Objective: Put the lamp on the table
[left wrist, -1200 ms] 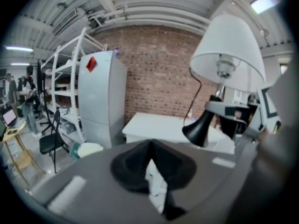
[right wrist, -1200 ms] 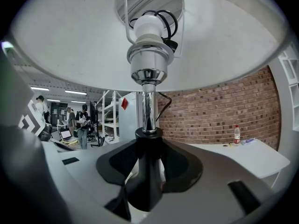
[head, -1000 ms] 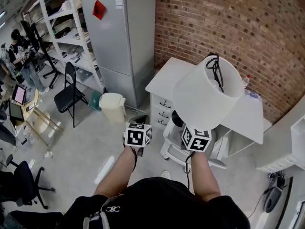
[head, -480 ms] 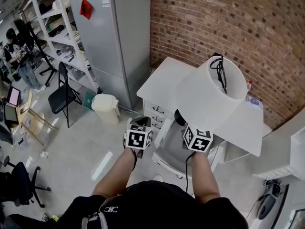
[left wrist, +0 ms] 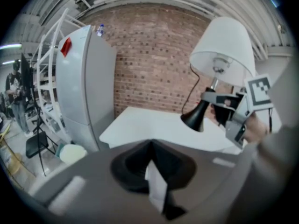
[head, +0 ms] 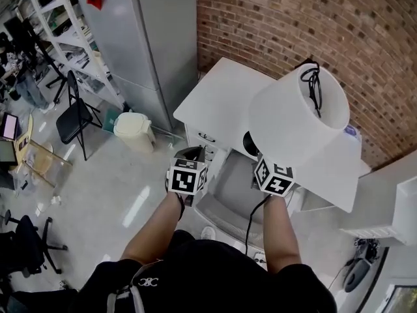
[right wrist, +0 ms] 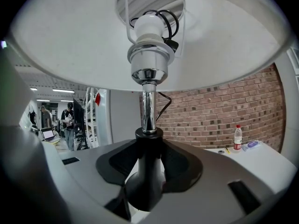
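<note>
The lamp [head: 296,119] has a wide white shade, a chrome stem [right wrist: 148,101] and a black cone base, with its black cord coiled inside the shade. My right gripper [head: 264,162] is shut on the black neck of the base [right wrist: 145,181] and holds the lamp upright in the air over the near edge of the white table [head: 221,103]. The left gripper view shows the lamp [left wrist: 224,45] and the right gripper [left wrist: 229,106] above the table [left wrist: 149,125]. My left gripper [head: 190,154] hangs to the lamp's left with its jaws together and nothing in them [left wrist: 154,181].
A grey refrigerator [head: 143,38] stands left of the table against the brick wall [head: 313,18]. A cream bin [head: 133,130], a folding chair [head: 71,113] and white shelves [head: 58,18] lie further left. A drawer cart [head: 228,197] sits under the table. A bottle [right wrist: 238,136] stands on the table's far side.
The person has stepped closer to the table, carrying the lamp forward and a little higher over its edge. Both grippers keep their hold and spacing.
</note>
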`<state>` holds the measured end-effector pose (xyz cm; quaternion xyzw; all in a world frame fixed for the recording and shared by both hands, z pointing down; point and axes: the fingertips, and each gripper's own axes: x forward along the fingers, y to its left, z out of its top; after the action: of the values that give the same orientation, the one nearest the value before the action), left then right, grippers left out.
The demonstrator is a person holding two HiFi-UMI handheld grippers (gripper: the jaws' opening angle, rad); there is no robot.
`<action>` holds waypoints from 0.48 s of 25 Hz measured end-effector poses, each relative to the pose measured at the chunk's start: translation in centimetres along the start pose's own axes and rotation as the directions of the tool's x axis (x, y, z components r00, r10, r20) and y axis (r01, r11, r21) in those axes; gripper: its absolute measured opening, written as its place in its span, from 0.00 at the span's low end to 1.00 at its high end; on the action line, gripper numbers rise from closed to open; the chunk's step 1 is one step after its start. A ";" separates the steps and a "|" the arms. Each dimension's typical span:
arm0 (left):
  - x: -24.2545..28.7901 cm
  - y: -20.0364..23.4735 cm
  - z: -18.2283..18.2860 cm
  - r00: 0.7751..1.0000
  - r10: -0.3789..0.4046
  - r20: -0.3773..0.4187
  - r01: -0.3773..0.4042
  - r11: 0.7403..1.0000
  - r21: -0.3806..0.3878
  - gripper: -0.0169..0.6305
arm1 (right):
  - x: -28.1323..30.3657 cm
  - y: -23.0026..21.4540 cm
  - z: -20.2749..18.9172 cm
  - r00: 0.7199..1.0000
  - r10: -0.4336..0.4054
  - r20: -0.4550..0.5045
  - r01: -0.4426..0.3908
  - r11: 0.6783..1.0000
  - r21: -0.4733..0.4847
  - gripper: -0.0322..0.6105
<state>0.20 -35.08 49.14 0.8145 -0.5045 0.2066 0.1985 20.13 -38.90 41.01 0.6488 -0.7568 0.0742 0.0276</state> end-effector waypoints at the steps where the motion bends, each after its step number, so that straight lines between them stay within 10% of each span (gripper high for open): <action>1: 0.6 0.0 0.0 1.000 -0.008 -0.009 0.008 1.000 0.003 0.03 | 0.4 -0.4 -0.2 1.000 -0.009 0.001 0.009 1.000 0.004 0.28; 12: 9.1 0.3 2.0 0.989 -0.124 -0.077 0.130 0.988 0.084 0.03 | 5.9 -5.9 -3.5 0.987 -0.159 -0.008 0.159 0.987 0.002 0.28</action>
<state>3.88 -42.96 52.37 0.8450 -0.4344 0.2448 0.1931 24.83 -45.02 45.75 0.7070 -0.7023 0.0753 0.0354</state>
